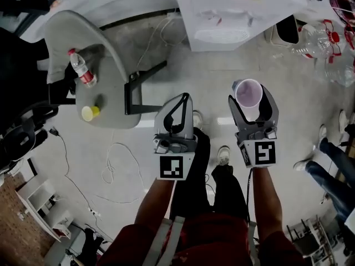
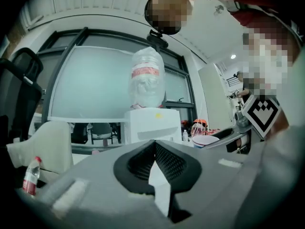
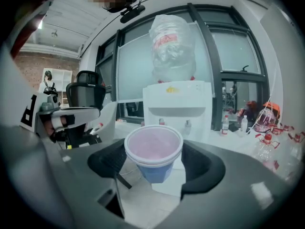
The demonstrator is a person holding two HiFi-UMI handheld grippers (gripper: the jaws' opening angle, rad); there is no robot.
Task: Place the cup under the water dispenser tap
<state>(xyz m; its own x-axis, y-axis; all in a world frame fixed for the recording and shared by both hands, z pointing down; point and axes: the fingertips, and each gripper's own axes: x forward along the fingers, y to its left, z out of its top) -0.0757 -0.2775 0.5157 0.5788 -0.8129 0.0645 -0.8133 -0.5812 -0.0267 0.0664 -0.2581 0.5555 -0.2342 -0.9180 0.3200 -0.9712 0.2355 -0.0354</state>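
A cup (image 3: 153, 149), blue outside with a white rim and a pale pink inside, stands upright between the jaws of my right gripper (image 3: 155, 162), which is shut on it. In the head view that cup (image 1: 248, 94) and right gripper (image 1: 249, 100) hang over the floor, short of the white water dispenser (image 1: 222, 15). Ahead in the right gripper view the dispenser (image 3: 178, 104) carries a large bottle (image 3: 171, 46), with two taps (image 3: 187, 124) in its recess. My left gripper (image 1: 184, 97) is beside the right one, shut and empty, its black pads (image 2: 167, 162) meeting.
A grey chair (image 1: 111, 49) at the left holds a water bottle (image 1: 82, 68) and a small yellow cup (image 1: 90, 113). Loose cables (image 1: 119, 165) lie on the floor. Empty large bottles (image 1: 327, 43) are piled right of the dispenser. Another person's legs (image 1: 327, 165) stand at the right.
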